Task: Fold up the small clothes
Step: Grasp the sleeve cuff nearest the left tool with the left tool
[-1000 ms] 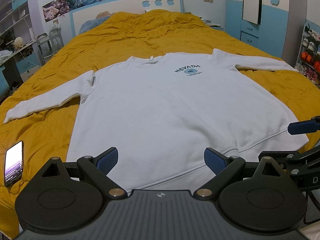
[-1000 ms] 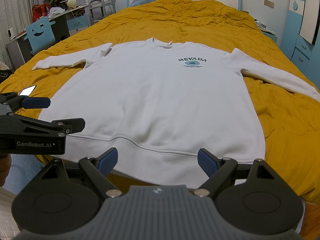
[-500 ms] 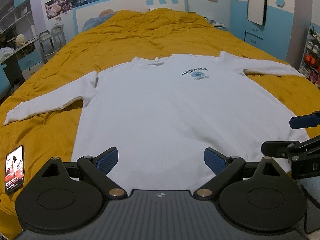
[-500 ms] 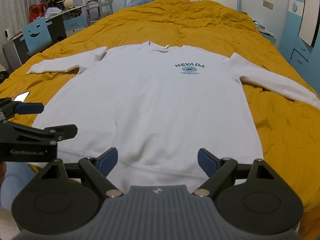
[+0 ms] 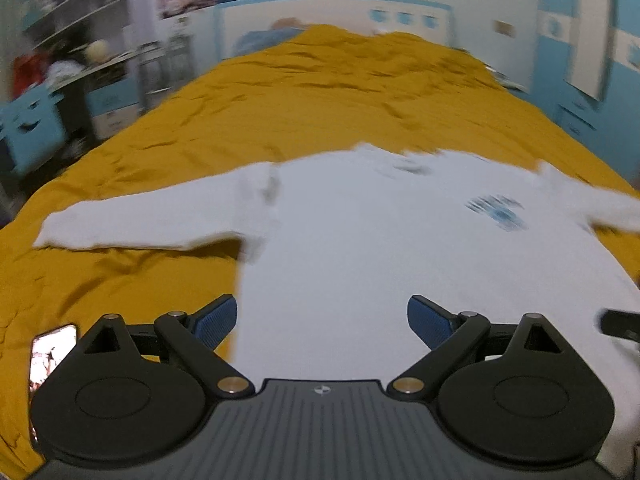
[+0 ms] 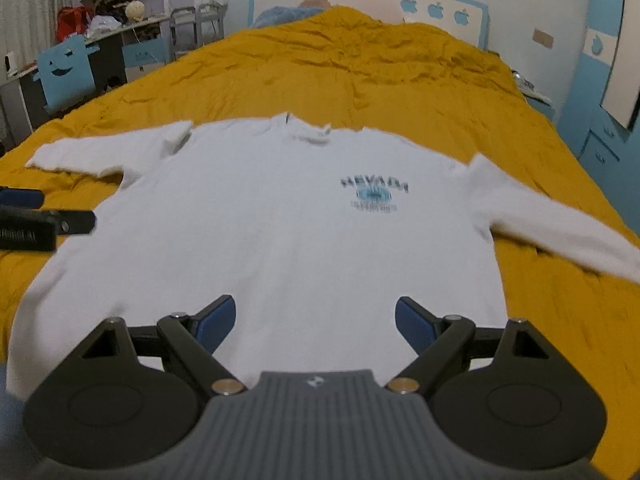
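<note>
My left hand-held gripper (image 5: 322, 322) and right hand-held gripper (image 6: 314, 322) are both released, holding nothing, above the white sweatshirt (image 6: 280, 220). It lies flat on the yellow bed (image 6: 360, 64), sleeves spread. A phone (image 5: 52, 354) lies beside it.

Sweatshirts: one, a white sweatshirt (image 6: 280, 232) with a printed chest logo (image 6: 374, 196), lying flat.
Sleeves: two, one spread out to each side of the sweatshirt.
Bedspreads: one mustard-yellow bedspread (image 6: 360, 72) under it.
Grippers: two; the left gripper (image 5: 322, 322) and the right gripper (image 6: 315, 320), each with its fingers apart.
Blue finger pads: two per gripper, four in all.
Phones: one phone (image 5: 52, 354) with a lit screen, on the bedspread at the left.
Apple decals: three on the headboard (image 6: 436, 10), in a row.
Blue chairs: one blue chair (image 6: 66, 68) with a face cut-out, beside the desk.
Yarn balls: one, on the desk shelf; small, hard to confirm.
</note>
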A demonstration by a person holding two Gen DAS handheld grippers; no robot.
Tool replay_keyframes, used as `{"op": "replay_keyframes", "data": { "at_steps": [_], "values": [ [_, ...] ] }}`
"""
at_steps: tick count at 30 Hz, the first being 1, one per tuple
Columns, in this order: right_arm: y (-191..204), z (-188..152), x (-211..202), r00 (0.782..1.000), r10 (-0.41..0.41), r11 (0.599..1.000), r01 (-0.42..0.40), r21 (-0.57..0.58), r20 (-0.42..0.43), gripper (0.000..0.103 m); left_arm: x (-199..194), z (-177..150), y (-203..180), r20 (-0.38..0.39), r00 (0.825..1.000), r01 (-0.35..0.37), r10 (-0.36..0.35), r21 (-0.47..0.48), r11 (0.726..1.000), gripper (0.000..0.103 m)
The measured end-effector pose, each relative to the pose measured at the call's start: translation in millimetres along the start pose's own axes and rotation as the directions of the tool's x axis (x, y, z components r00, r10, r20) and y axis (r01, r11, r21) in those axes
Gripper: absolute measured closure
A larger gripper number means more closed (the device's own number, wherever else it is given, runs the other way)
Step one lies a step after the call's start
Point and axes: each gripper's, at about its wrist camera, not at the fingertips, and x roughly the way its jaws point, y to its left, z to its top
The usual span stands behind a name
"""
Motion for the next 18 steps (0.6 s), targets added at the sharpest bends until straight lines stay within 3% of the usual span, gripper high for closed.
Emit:
{"op": "replay_keyframes", "data": {
  "at_steps": [4, 10, 13, 18],
  "values": [
    [-6, 25, 26, 0.999, 0.020, 1.000, -0.019, -0.016, 0.034, 0.020, 24, 21, 49, -0.016, 0.996, -0.091, 0.090, -0.132, 0.987, 0.000],
    [-14, 63, 72, 0.999, 0.008, 1.000, -0.008, -0.007, 0.038, 0.020, 47, 49, 128, -0.029, 0.978, -0.209, 0.209, -0.272, 0.939, 0.000],
    [-16, 76, 95, 0.999, -0.005, 1.000, 0.005, -0.005, 0.033, 0.020, 55, 60, 174, -0.045, 0.969, -0.245, 0.244, -0.344, 0.906, 0.000],
    [-17, 91, 130, 1.000, -0.019, 1.000, 0.018, 0.013, 0.002, 0.020, 73, 58, 257, -0.065, 0.962, -0.262, 0.267, -0.505, 0.822, 0.000]
  ]
}}
